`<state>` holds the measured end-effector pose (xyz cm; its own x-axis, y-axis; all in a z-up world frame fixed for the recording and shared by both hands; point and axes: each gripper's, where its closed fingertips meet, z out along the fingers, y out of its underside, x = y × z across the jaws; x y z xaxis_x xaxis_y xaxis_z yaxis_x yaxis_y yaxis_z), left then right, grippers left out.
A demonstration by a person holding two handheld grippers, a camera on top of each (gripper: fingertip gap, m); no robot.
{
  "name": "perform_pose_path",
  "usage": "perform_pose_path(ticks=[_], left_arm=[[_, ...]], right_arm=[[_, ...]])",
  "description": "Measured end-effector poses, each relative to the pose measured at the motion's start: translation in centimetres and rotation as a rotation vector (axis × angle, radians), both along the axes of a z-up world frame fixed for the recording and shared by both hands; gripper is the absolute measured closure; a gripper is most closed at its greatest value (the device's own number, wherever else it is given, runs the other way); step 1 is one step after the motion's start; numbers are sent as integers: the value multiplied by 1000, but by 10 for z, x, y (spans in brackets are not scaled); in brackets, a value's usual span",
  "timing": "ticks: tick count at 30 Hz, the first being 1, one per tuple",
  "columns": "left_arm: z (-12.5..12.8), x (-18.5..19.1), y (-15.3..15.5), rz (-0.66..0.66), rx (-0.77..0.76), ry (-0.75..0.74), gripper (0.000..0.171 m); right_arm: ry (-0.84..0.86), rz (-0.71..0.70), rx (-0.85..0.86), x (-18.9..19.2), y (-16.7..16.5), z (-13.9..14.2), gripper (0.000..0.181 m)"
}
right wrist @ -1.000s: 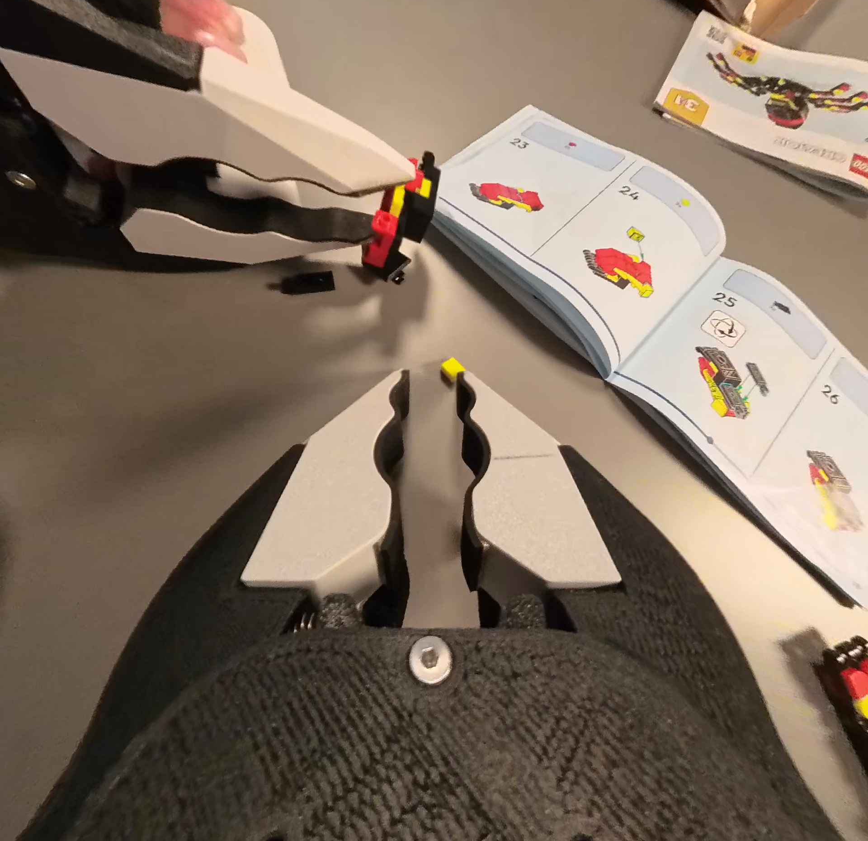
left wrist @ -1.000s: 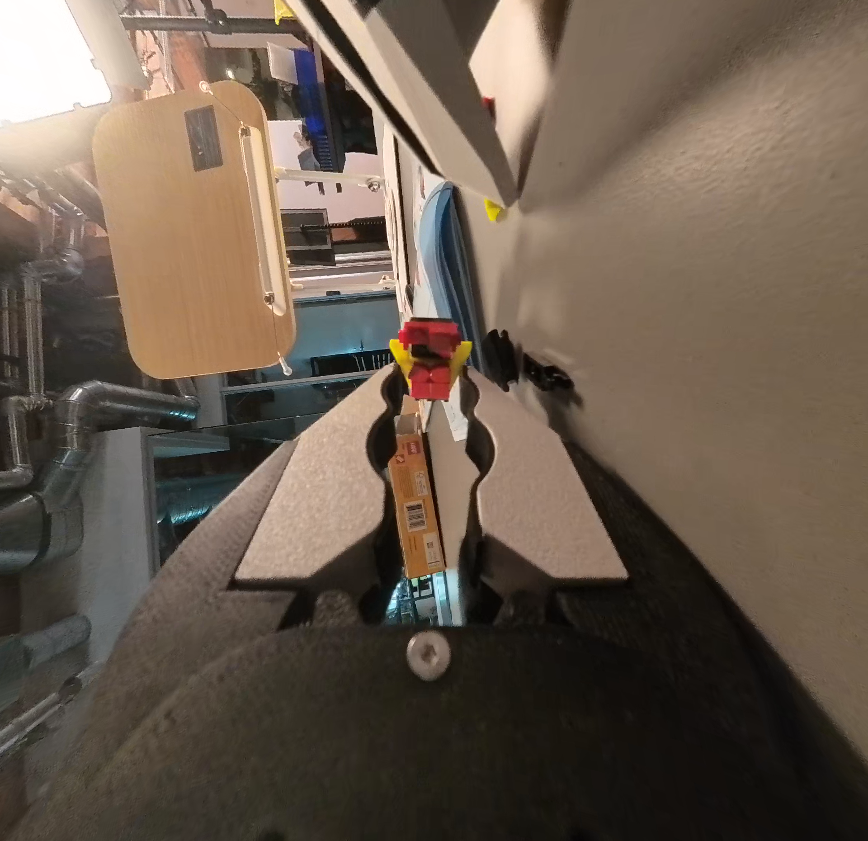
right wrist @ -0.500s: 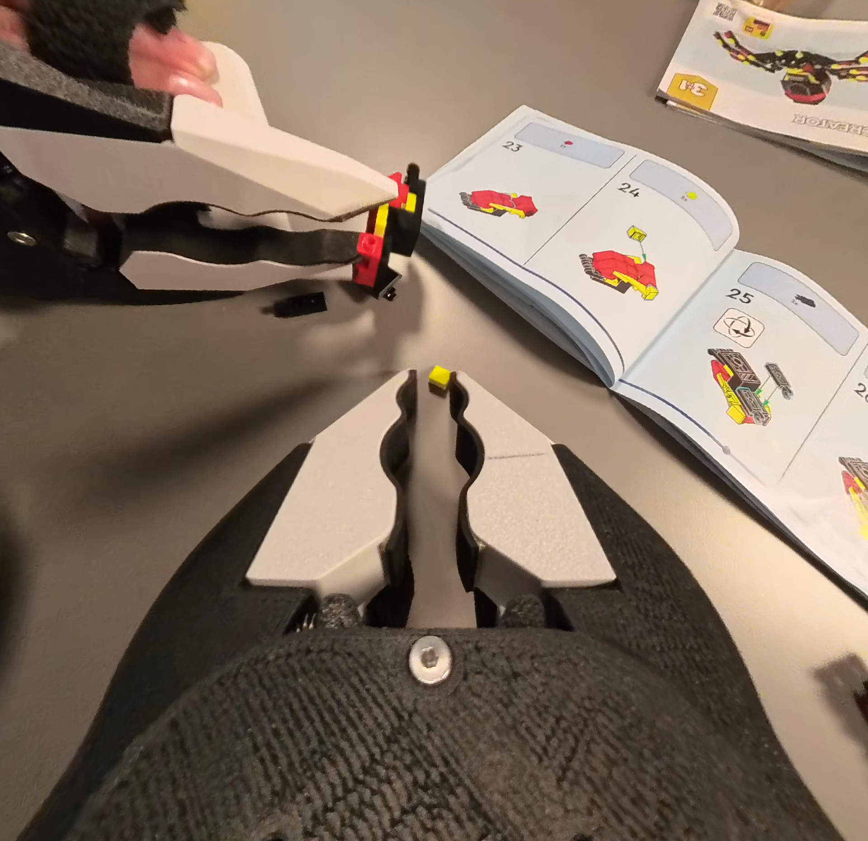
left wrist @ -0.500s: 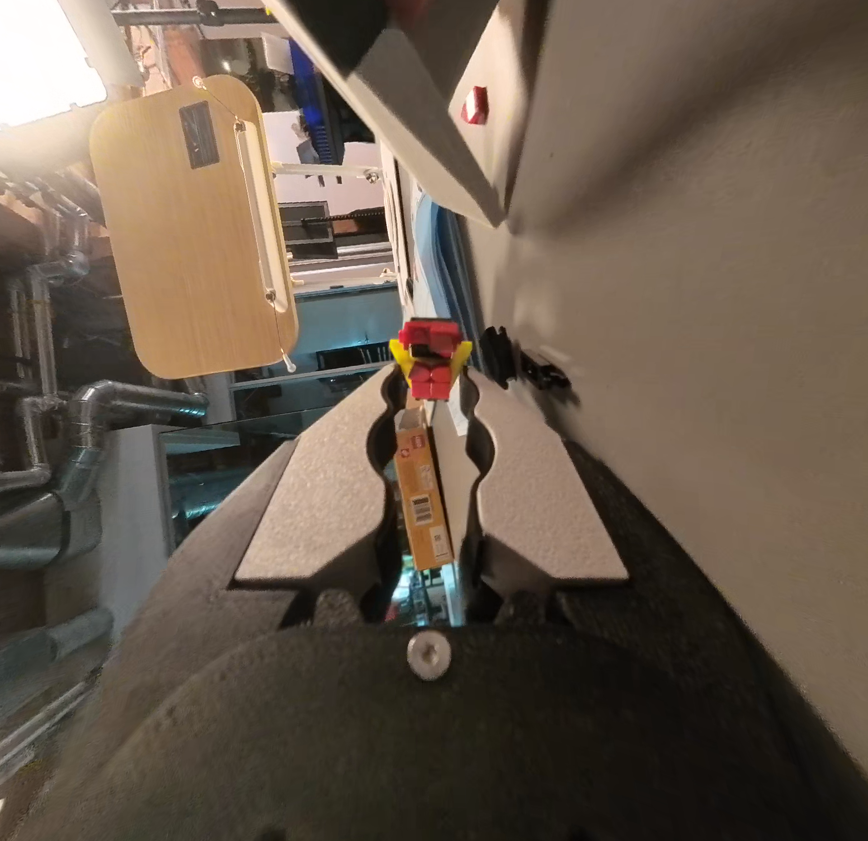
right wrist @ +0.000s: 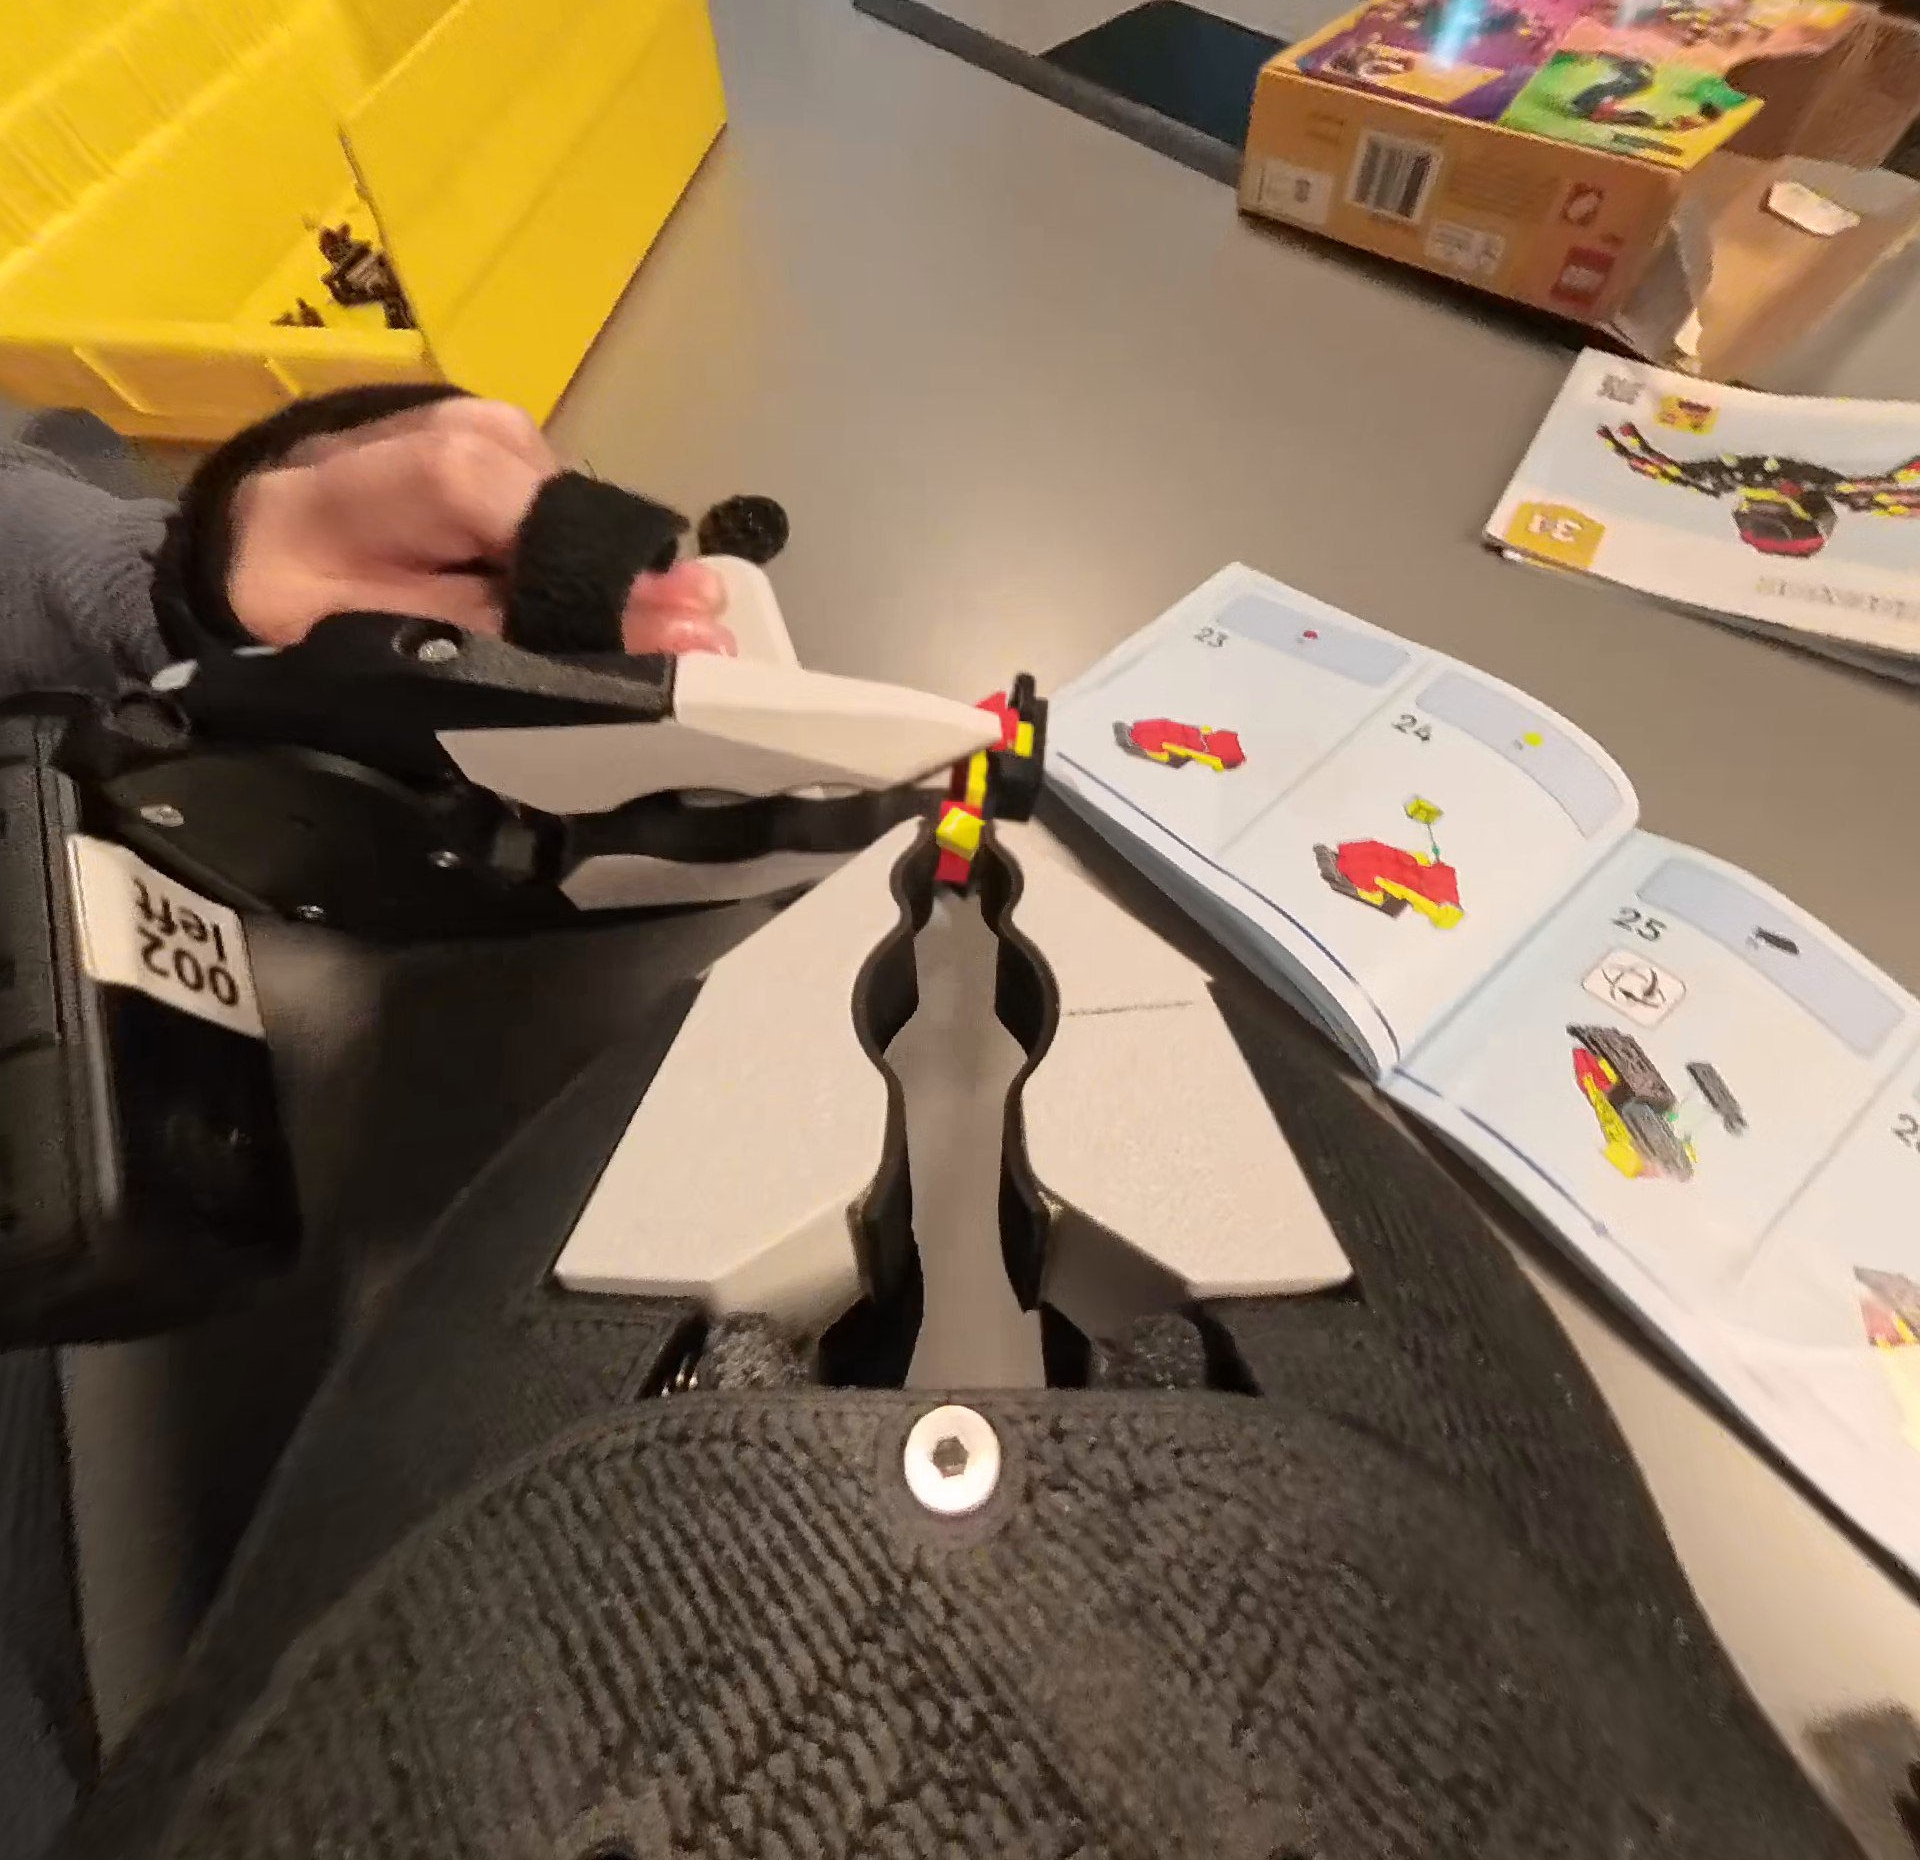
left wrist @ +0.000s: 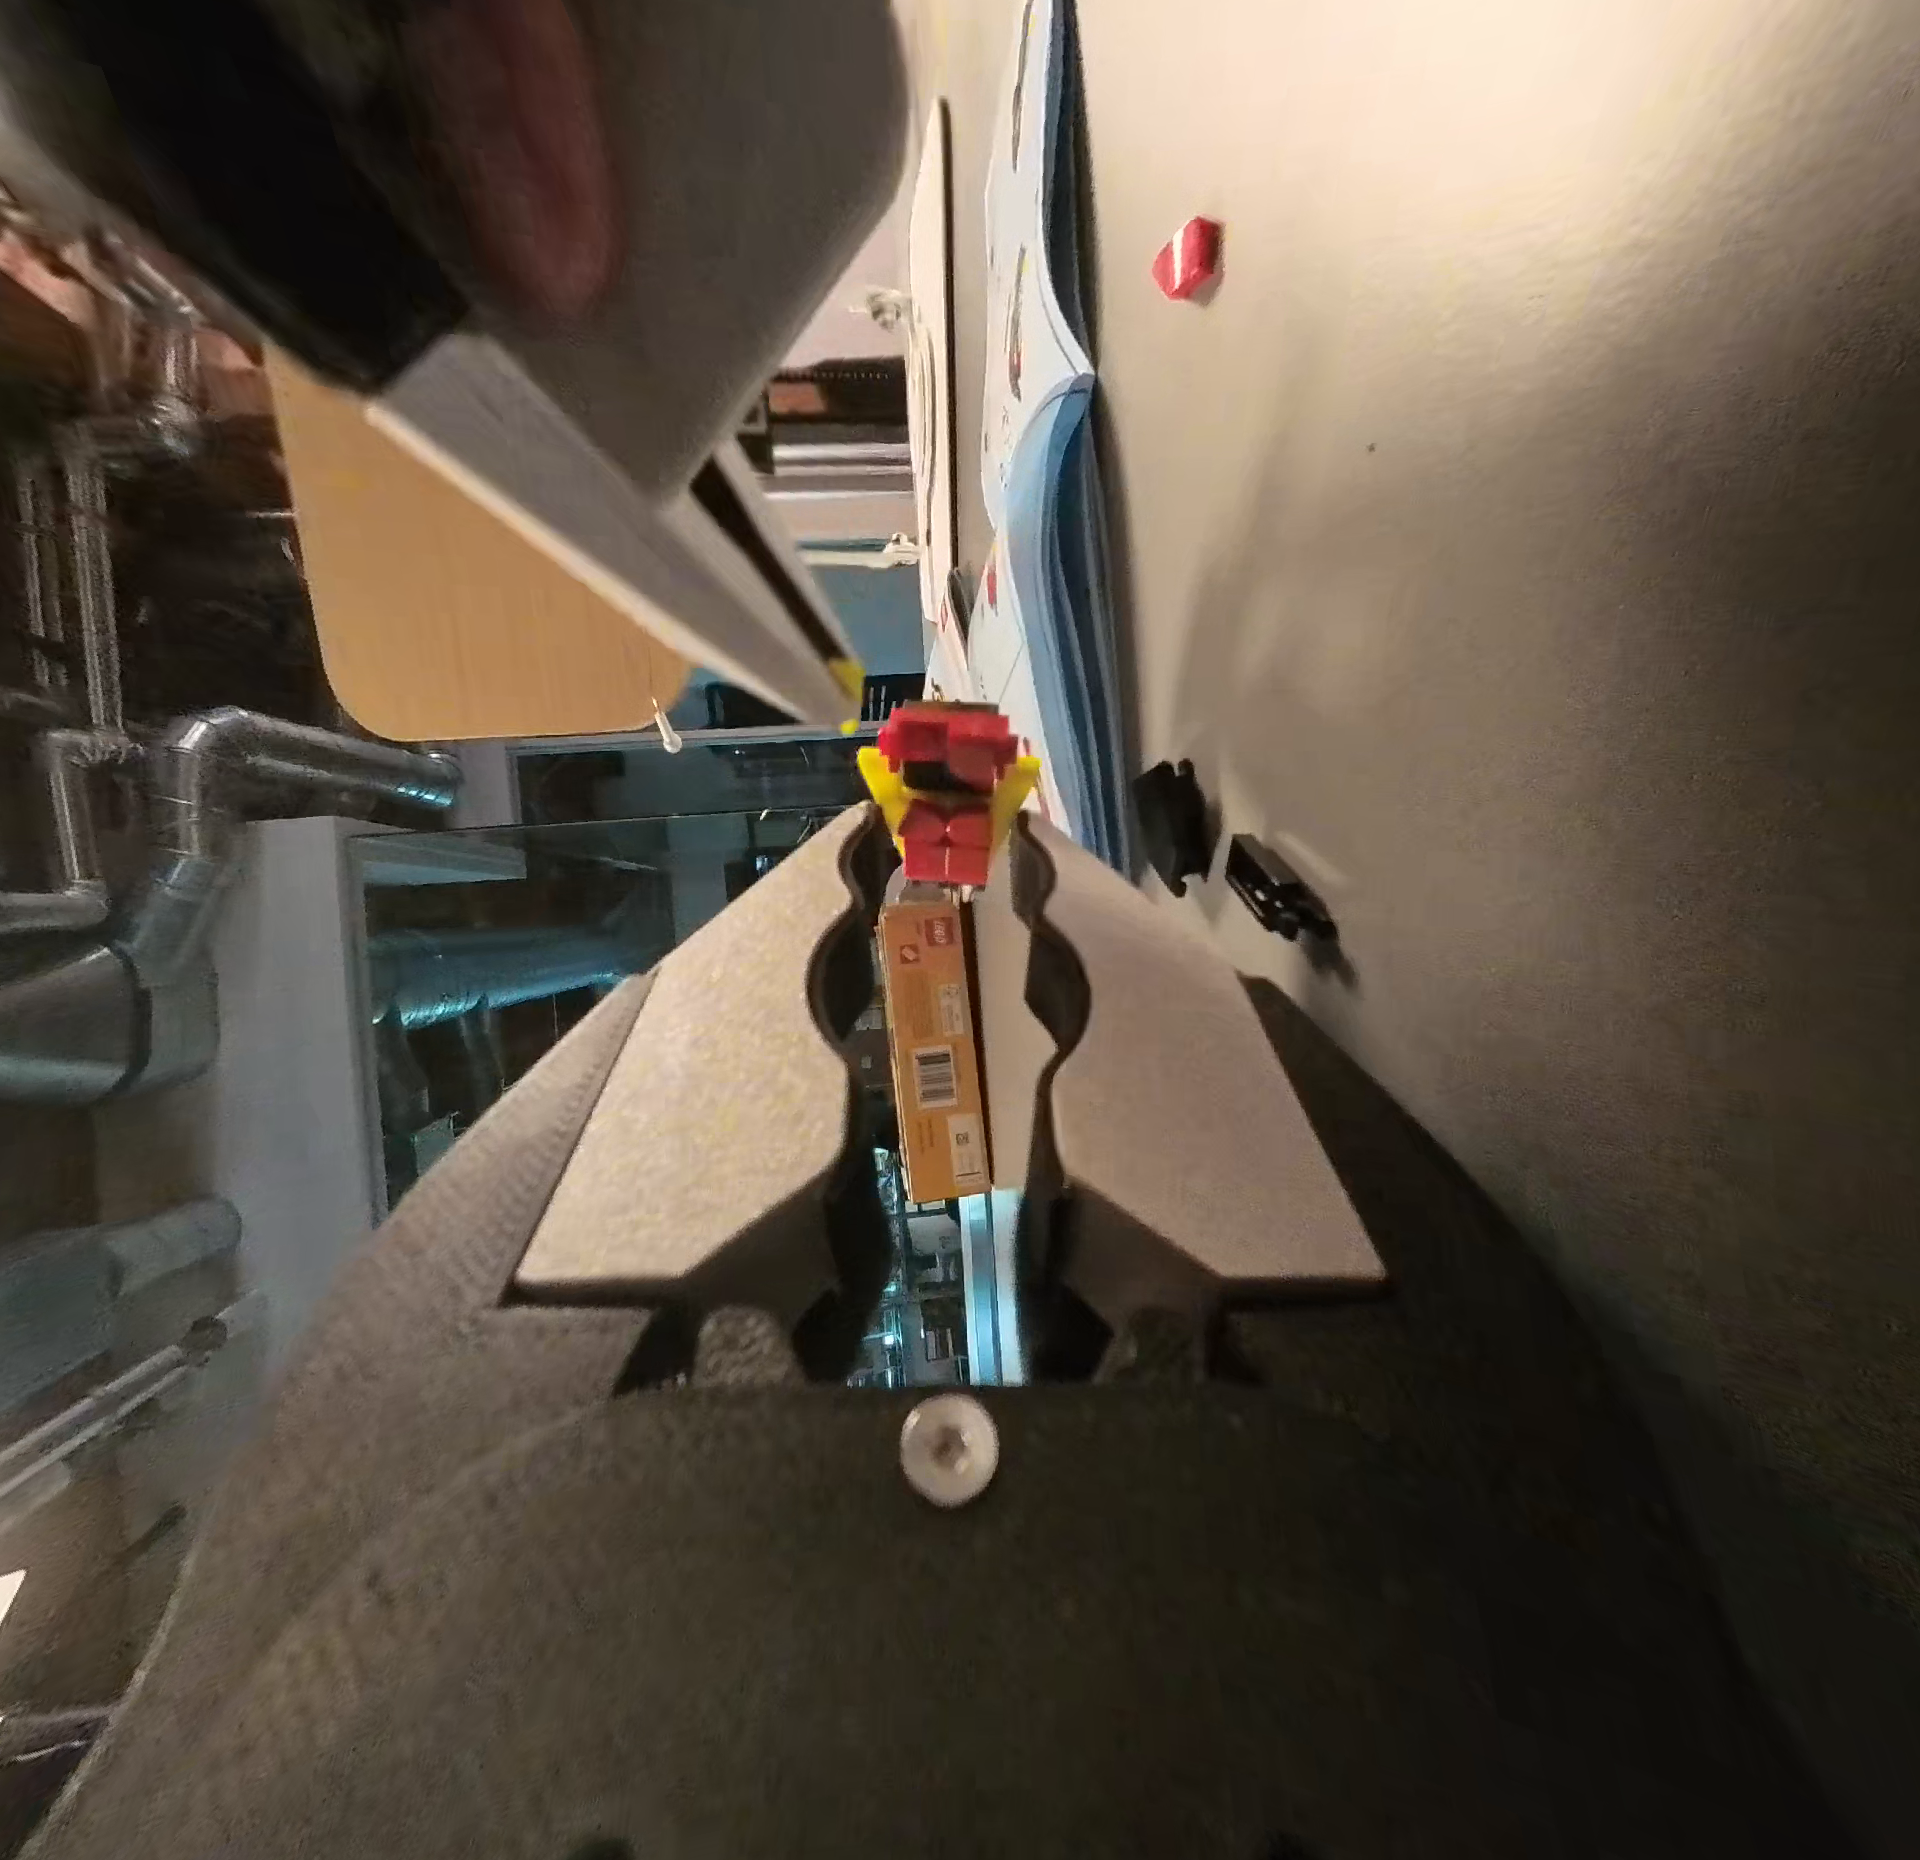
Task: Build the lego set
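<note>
My left gripper (left wrist: 943, 823) is shut on a small red, yellow and black lego assembly (left wrist: 948, 792) and holds it above the grey table. In the right wrist view the left gripper (right wrist: 961, 771) comes in from the left with the assembly (right wrist: 1016, 761) at its tip. My right gripper (right wrist: 956, 846) is shut on a small yellow brick (right wrist: 958, 830). The brick is pressed against the lower side of the assembly. In the left wrist view the right gripper (left wrist: 842, 690) reaches in from the upper left, its tip touching the assembly.
An open instruction booklet (right wrist: 1455, 927) lies right of the grippers, a second booklet (right wrist: 1714, 522) and the lego box (right wrist: 1507, 117) behind it. A yellow bin (right wrist: 468, 127) stands at the back left. A red piece (left wrist: 1184, 260) and black pieces (left wrist: 1172, 823) lie on the table (left wrist: 1558, 667).
My right gripper has carried the yellow brick forward and up from a gap below the assembly until it touches it. The left gripper has kept its hold on the assembly.
</note>
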<state>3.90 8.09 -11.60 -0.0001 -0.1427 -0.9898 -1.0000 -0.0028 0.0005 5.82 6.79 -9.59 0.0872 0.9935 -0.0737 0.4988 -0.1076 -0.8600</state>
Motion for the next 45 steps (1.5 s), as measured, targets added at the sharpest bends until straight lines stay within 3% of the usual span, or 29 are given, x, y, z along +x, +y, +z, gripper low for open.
perform_pose_path(ticks=[25, 34, 36, 38, 42, 45], left_arm=[[-5, 4, 0, -27, -15, 10, 148], [-7, 4, 1, -30, -28, 5, 148], [-8, 3, 1, -27, -35, -4, 148], [-8, 2, 1, -22, -44, -20, 148], [-10, 0, 2, -16, -78, -84, 148], [-12, 0, 2, -17, -109, -131, 148]], right_arm=[[-92, 27, 42, -4, -2, -9, 174], [-73, 23, 65, -5, 1, -5, 164], [-30, 56, 151, -5, 2, 3, 148], [23, 129, 367, -3, 2, 11, 126], [1, 242, 969, 2, 4, 1, 122], [-43, 292, 1199, -2, 0, -18, 122]])
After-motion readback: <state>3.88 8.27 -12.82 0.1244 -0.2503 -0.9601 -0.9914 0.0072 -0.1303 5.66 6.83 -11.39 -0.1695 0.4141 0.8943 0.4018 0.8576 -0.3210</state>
